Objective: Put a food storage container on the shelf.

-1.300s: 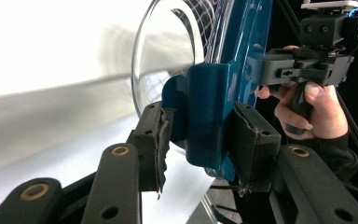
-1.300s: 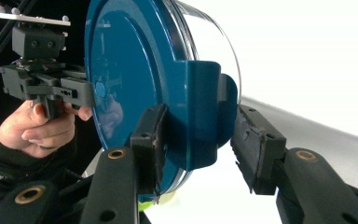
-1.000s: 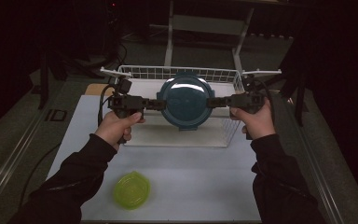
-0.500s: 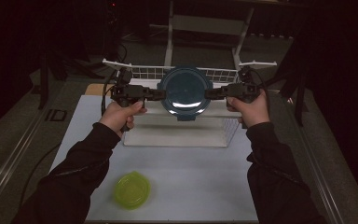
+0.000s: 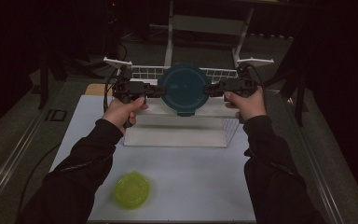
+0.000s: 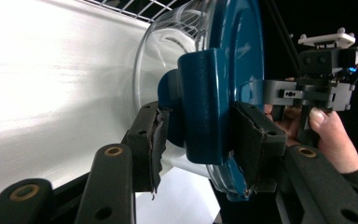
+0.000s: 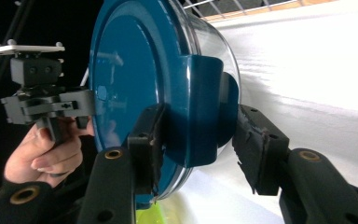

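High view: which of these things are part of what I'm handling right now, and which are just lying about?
In the job:
- blue-lidded glass container, carried between both grippers
- left gripper at its left lid clip
- right gripper at its right lid clip
- wire basket directly behind it

Lying about:
- green lid near the table's front edge
- white table

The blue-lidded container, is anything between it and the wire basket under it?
Nothing visible. The container, with the left gripper and right gripper at its side clips, is above the wire basket, whose visible inside looks bare.
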Demonstrator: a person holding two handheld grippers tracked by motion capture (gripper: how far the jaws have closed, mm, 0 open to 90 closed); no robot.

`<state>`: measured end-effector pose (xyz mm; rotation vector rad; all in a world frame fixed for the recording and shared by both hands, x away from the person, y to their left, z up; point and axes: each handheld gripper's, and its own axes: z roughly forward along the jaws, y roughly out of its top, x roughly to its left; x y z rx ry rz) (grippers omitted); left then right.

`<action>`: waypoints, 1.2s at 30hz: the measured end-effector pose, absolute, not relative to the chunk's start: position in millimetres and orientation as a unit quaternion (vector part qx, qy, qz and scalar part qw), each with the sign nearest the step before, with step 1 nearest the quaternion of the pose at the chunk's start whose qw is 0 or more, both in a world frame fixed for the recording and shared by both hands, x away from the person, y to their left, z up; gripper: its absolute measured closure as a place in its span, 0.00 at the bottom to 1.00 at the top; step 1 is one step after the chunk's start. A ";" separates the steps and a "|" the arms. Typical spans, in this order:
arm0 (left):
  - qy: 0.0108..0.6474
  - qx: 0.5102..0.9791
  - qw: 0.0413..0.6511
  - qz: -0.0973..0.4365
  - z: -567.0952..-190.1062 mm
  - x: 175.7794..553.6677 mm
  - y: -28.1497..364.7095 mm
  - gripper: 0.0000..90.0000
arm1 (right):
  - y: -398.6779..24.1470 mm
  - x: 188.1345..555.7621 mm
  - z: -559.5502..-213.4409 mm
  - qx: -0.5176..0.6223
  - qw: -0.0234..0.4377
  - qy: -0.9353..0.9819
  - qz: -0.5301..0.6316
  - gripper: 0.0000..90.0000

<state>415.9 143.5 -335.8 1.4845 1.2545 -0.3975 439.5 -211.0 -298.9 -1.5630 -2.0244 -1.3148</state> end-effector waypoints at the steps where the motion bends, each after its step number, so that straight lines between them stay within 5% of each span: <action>1: 0.531 0.624 0.547 -0.169 -337.0 417.1 143.2 0.58 | -210.7 440.8 -299.6 -0.543 0.130 -0.695 -0.452 0.57; 4: 0.539 0.615 0.549 -0.174 -341.1 419.6 142.4 0.55 | -208.9 444.1 -301.9 -0.550 0.124 -0.693 -0.450 0.55; 6: 0.541 0.604 0.554 -0.188 -343.7 422.4 141.9 0.51 | -208.6 445.5 -302.4 -0.554 0.114 -0.692 -0.449 0.64; 10: 0.543 0.602 0.551 -0.199 -349.1 426.5 143.6 0.47 | -204.2 446.9 -302.3 -0.554 0.109 -0.696 -0.443 0.59; 27: 0.533 0.651 0.533 -0.094 -330.3 410.1 144.4 0.30 | -194.1 410.8 -279.4 -0.497 0.046 -0.728 -0.470 0.53; 31: 0.514 0.666 0.537 -0.056 -325.9 399.5 146.1 0.28 | -187.3 393.5 -277.2 -0.464 0.055 -0.743 -0.480 0.59; 36: 0.489 0.675 0.553 0.017 -322.5 381.5 148.5 0.18 | -182.5 374.7 -285.9 -0.437 0.062 -0.762 -0.474 0.79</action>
